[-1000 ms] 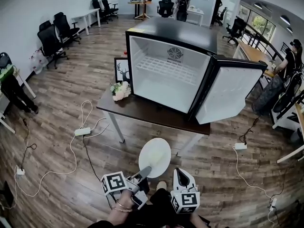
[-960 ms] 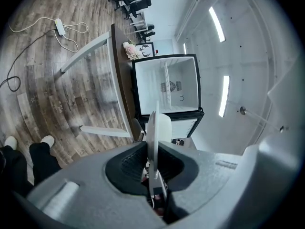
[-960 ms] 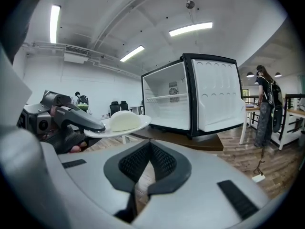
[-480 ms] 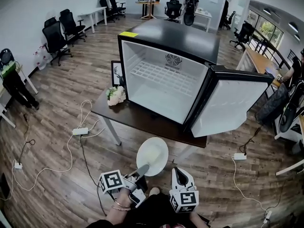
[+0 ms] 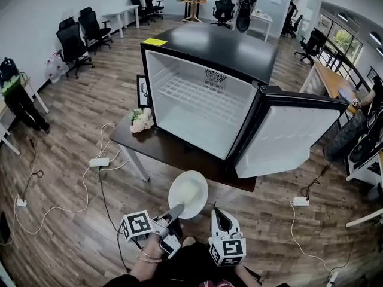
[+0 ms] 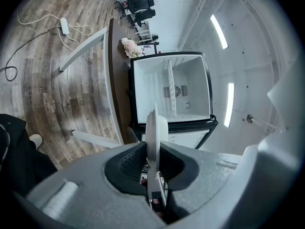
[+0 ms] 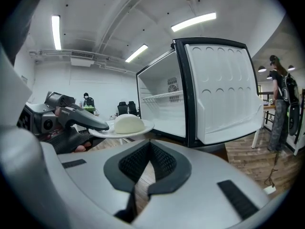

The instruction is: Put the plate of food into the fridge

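A white plate with a pale mound of food hangs level in front of the table edge. My left gripper is shut on its near rim. In the left gripper view the plate shows edge-on between the pads. Ahead, the black fridge stands on the dark table, its door swung wide to the right and its white inside bare but for a wire shelf. My right gripper sits just right of the plate, shut on nothing.
A bunch of flowers and a framed picture sit on the table left of the fridge. Cables and power strips lie on the wood floor. Office chairs, desks and people stand farther off.
The plate and both grippers have come nearer to the table and the fridge, which now looms larger. The grip on the plate is unchanged.
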Motion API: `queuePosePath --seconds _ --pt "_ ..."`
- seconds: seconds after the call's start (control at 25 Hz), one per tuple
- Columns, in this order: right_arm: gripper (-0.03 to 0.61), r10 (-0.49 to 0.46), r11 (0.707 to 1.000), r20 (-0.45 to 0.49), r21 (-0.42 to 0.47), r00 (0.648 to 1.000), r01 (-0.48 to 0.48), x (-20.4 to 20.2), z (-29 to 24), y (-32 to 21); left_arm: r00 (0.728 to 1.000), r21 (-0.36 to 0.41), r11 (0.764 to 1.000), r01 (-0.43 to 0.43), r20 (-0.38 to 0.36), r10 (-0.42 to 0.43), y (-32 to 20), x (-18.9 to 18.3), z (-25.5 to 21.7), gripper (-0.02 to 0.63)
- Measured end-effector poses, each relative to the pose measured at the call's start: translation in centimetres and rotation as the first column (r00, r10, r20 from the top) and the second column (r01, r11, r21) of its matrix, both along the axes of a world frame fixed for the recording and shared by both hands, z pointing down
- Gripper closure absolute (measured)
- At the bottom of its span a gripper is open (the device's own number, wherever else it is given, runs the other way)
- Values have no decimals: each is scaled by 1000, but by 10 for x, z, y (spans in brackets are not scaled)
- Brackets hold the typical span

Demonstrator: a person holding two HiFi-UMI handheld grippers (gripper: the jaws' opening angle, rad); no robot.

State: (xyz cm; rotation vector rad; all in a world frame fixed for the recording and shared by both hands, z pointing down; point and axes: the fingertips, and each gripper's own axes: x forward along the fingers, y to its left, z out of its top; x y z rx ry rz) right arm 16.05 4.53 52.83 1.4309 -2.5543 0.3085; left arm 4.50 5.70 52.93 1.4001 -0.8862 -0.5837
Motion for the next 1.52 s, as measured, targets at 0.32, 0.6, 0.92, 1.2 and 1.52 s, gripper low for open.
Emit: queuePosePath --seconds 0.32,0.6,0.92,1.2,1.52 --pt "571 -9 1000 12 -2 1000 9 0 2 -2 1000 17 1000 -18 10 18 -15 10 -7 558" --pt "571 -21 999 13 -41 1000 21 -5 11 -5 999 38 999 -39 16 38 -29 12 -18 558" --pt "571 -12 999 10 -49 1000 12 -18 14 -35 997 30 997 -75 26 74 -58 3 -24 558" --pt "571 15 998 7 -59 1000 -14 -37 12 -68 995 27 995 -99 1 99 -92 -12 -35 558" --pt "571 56 995 5 -88 998 -56 -62 18 -108 988 32 988 -154 27 153 -127 -36 -40 557"
